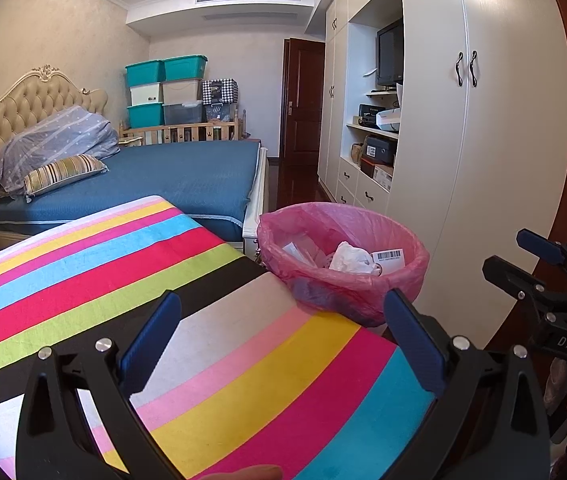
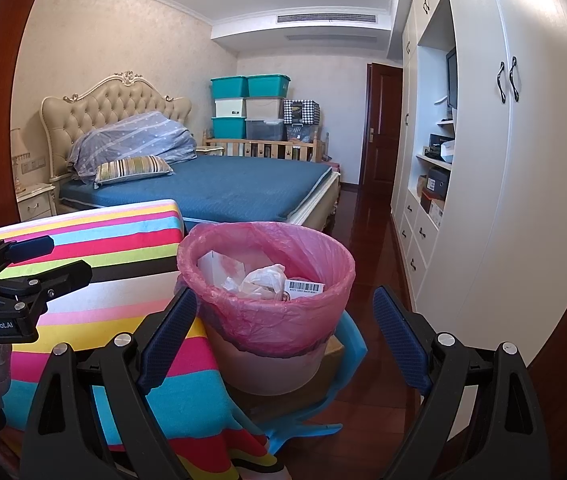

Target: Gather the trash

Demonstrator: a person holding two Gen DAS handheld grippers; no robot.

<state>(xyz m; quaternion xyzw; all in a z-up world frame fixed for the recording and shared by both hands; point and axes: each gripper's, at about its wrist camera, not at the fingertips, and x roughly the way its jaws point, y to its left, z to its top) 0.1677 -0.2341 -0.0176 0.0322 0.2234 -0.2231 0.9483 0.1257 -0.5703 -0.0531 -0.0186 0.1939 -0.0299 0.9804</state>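
We hold our left gripper [image 1: 281,344] wide apart and empty above a table draped in a rainbow-striped cloth [image 1: 95,264]; our right gripper [image 2: 285,334], also spread and empty, faces the pink-lined trash bin [image 2: 266,280] just beside that table. Inside the bin lie crumpled white paper [image 2: 261,278] and a barcode label [image 2: 303,286], its digits unreadable. Behind stands a blue bed [image 2: 243,188]; the left gripper reads "GenRobot.AI", the right "DAS".

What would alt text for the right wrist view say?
A waste bin lined with a pink bag holds crumpled paper and a barcode label. The open right gripper frames it, beside a striped cloth, with a bed behind.
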